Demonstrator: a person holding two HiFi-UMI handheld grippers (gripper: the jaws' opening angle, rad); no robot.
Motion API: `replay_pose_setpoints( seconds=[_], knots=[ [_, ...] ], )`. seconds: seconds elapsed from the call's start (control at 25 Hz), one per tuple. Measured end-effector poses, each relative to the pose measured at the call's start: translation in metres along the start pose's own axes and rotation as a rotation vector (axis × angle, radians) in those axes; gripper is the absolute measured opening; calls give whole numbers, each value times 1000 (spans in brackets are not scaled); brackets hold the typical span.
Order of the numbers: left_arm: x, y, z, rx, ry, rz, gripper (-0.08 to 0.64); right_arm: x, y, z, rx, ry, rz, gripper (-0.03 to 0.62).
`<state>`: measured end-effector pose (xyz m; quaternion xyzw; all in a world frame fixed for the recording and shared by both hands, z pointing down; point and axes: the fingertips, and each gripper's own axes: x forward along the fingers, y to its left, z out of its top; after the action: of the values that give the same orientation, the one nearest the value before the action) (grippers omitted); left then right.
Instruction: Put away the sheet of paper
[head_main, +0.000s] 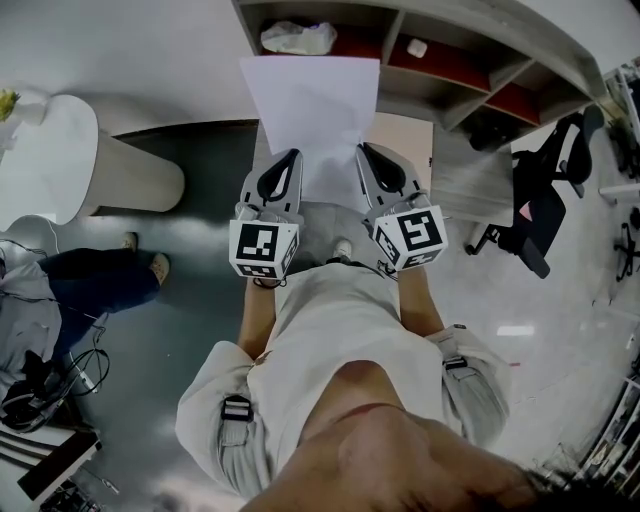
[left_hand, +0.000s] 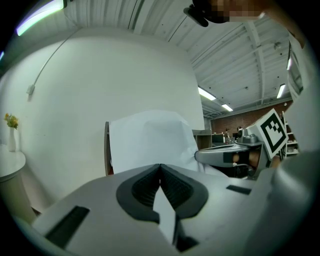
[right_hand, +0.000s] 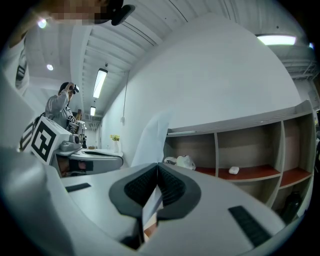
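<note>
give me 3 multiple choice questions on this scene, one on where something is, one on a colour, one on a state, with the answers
1. Where is the crumpled white bag?
A. in a sink
B. in a compartment of the shelf unit
C. on a bed

2. What colour are the compartment floors?
A. red
B. green
C. blue

3. What state is the right hand-held gripper in?
A. wide open and empty
B. shut on the sheet of paper
C. shut on a cup

Answers:
1 B: the bag lies inside an open compartment, next to the one with a small white object.
2 A: both the head view and the right gripper view show them red.
3 B: its jaws meet on the sheet's edge, which runs between the pads.
</note>
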<state>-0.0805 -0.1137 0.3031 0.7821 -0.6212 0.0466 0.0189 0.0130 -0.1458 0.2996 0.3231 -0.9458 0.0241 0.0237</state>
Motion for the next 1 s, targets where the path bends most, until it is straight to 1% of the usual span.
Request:
replay_pose_setpoints(
  seconds=[0.24,0.48,0.64,1.0],
  knots=[
    [9,-5,-9,-11,34,7,18,4,-9,-10,24,25,15,20],
    [21,5,-25,-24,69,-10,18,20,-13,-25,47,61,13,20],
    [32,18,-32,-36,73,-43,18,34,-13,-34,46,83,-12,20],
    [61,43,-26,-36,38,-146,18,65,-19,-27,16,86,-97,20]
  ],
)
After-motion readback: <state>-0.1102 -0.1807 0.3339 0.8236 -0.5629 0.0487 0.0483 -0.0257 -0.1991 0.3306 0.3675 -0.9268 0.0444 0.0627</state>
